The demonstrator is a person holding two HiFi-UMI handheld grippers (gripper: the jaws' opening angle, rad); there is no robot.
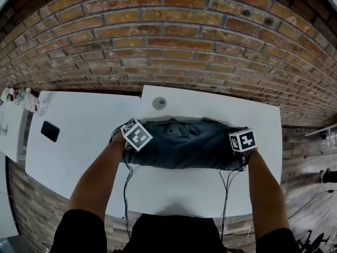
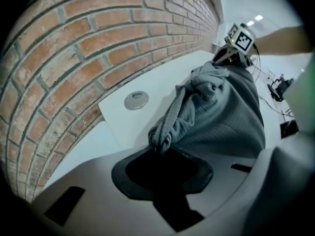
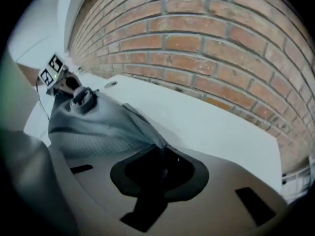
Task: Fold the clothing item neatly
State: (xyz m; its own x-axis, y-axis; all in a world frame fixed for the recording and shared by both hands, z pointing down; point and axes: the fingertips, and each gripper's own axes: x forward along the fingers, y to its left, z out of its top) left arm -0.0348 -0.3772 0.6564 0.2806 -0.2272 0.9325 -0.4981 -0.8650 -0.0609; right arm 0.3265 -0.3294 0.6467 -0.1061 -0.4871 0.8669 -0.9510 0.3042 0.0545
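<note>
- We stand at a white table (image 1: 200,194) that is pushed up against a brick wall (image 1: 168,36).
- The cloth (image 1: 184,144) is dark grey. It lies across the middle of the table in a long band from left to right.
- Its side near the wall is bunched and wrinkled. The side near us looks smoother.
- The left gripper (image 2: 160,149) has its jaws closed tight on a bunched bit of the left end. The cloth runs right into the jaws.
- The right gripper (image 3: 160,150) has its jaws closed tight on a thin corner of the right end.
- So the cloth is stretched between the two grippers, one at each end. Most of it seems to rest on the table.
- We think this step is laying a fold down flat.
- To do it well, we should keep both ends level and pull gently apart, so the cloth has no sag.
- We should smooth out the bunched side and line up the edges before we let go.
- A small round disc (image 1: 159,103) sits in the table just behind the cloth, not touching it.
- A flat black thing (image 1: 50,131) lies on the next table (image 1: 79,162) to the left, well apart from the cloth.
</note>
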